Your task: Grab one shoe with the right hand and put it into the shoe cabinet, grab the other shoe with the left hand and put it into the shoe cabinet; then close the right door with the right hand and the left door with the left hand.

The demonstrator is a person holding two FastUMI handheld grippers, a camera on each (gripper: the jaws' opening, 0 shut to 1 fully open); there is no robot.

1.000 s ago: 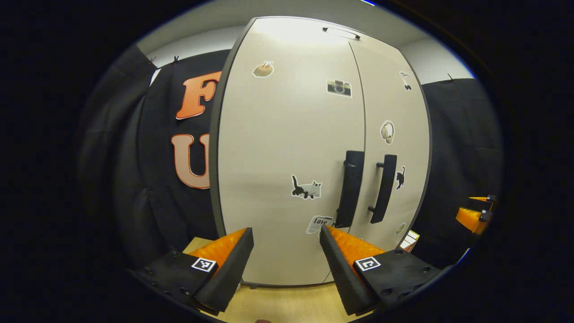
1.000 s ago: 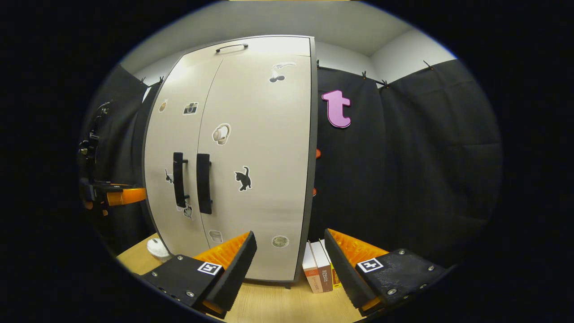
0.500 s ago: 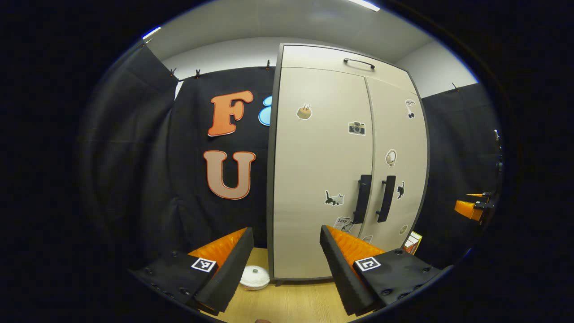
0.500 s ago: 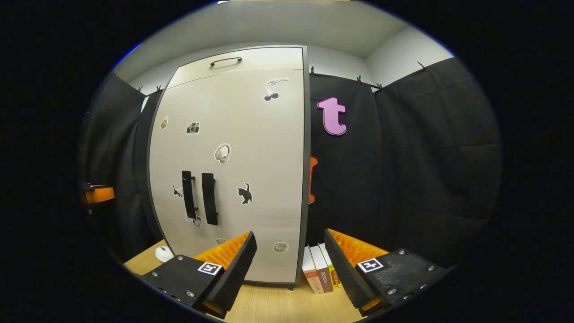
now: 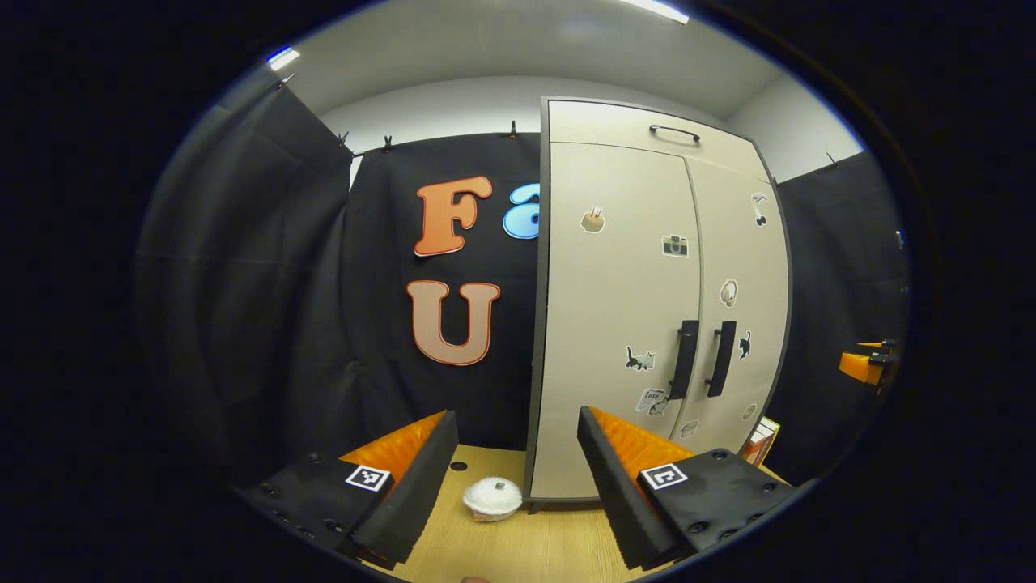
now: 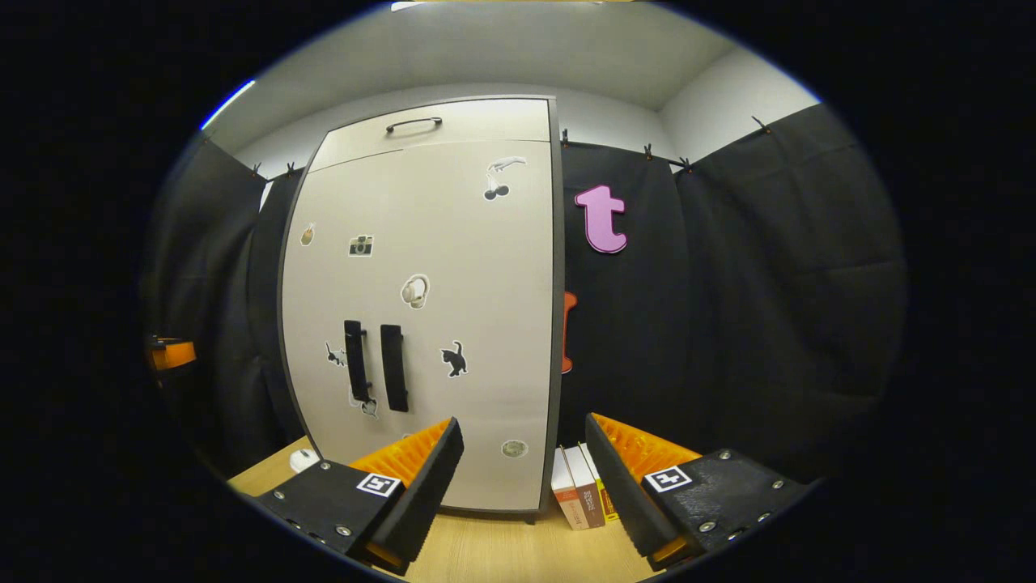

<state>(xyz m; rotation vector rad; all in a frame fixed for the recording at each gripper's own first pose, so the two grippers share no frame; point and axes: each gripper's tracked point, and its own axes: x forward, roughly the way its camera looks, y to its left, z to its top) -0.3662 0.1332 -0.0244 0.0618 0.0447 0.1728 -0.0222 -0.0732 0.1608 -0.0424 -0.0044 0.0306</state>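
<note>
Standing on the table (image 5: 518,551), the shoe cabinet (image 6: 453,324) has both doors flush and shut, so the shoes are presumably inside. Left gripper (image 5: 514,478) and right gripper (image 6: 522,486) hang well apart from it, fingers spread wide and empty. Its doors look like stiff, light panels that should swing easily; the two black handles (image 5: 702,358) at the middle seam are the natural place to take hold.

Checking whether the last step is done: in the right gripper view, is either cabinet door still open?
No: both doors of the shoe cabinet lie flush, their black handles side by side.
</note>
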